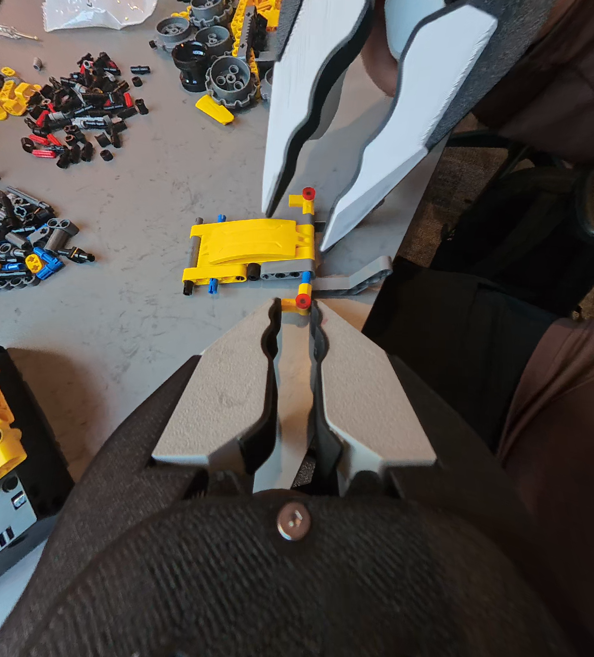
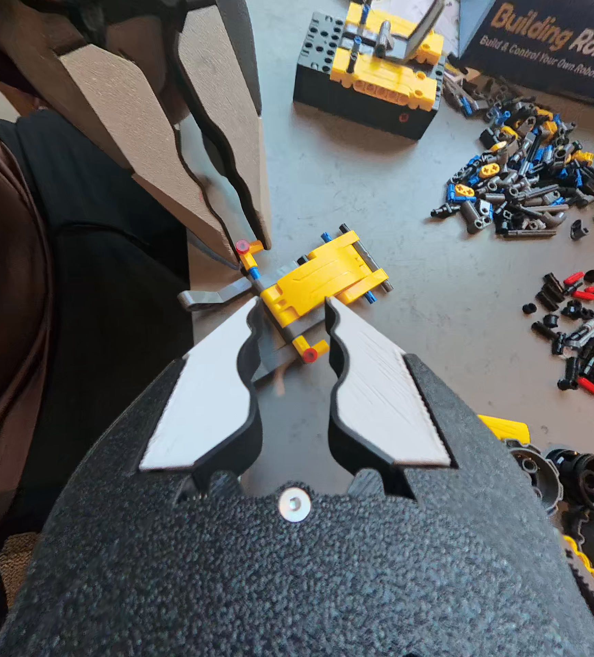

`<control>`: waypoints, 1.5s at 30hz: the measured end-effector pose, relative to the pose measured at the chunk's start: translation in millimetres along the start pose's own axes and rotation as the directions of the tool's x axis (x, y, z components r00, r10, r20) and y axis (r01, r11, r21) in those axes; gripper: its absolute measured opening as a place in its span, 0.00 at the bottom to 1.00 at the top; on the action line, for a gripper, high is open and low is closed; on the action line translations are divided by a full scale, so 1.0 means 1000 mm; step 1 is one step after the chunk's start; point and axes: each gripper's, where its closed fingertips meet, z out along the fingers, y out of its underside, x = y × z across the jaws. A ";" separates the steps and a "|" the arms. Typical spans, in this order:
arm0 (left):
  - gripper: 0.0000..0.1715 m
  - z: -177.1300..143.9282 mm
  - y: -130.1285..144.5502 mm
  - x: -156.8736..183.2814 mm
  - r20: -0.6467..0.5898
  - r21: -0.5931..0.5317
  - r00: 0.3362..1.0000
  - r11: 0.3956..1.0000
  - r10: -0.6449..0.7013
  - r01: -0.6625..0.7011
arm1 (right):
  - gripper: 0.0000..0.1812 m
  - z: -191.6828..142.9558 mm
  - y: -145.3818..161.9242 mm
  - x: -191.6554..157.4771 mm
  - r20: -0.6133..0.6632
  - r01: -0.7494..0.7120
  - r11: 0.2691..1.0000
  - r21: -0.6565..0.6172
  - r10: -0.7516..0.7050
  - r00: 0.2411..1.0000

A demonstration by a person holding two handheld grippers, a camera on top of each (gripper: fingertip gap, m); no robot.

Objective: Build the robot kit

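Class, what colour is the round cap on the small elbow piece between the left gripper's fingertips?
Red: the round cap on a yellow elbow piece, clearest in the left wrist view.

the left wrist view looks steeply down along its own grey fingers, close over the grey tabletop, facing twelve o'clock toward the flat yellow brick-built panel assembly with grey beams. the right wrist view looks down just as near, facing that same assembly from its opposite end. both share it, the table edge and the loose heap of black and red plastic pins.
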 end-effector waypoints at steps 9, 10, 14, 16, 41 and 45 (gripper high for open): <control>0.08 0.002 0.000 0.001 -0.007 -0.012 1.000 1.000 -0.003 0.002 | 0.27 0.005 0.013 0.008 0.035 -0.138 0.990 -0.037 0.139 0.990; 0.08 0.003 0.000 0.001 -0.009 -0.013 1.000 1.000 -0.005 0.005 | 0.24 0.006 0.012 0.006 0.043 -0.131 0.991 -0.031 0.132 0.990; 0.08 0.003 0.001 0.001 -0.012 -0.017 1.000 1.000 -0.011 0.010 | 0.24 0.007 0.011 0.005 0.055 -0.129 0.991 -0.030 0.131 0.990; 0.08 0.003 0.001 0.000 -0.011 -0.018 1.000 1.000 -0.018 0.017 | 0.24 0.008 0.011 0.005 0.059 -0.136 0.990 -0.021 0.137 0.989; 0.08 0.004 0.001 -0.005 0.062 -0.144 0.996 0.988 0.063 -0.053 | 0.23 0.007 0.010 0.009 -0.115 0.017 0.988 -0.153 -0.035 0.993; 0.07 0.004 0.002 -0.005 0.038 -0.152 0.999 0.988 0.018 -0.012 | 0.23 0.007 0.008 0.009 -0.140 0.064 0.983 -0.174 -0.089 0.986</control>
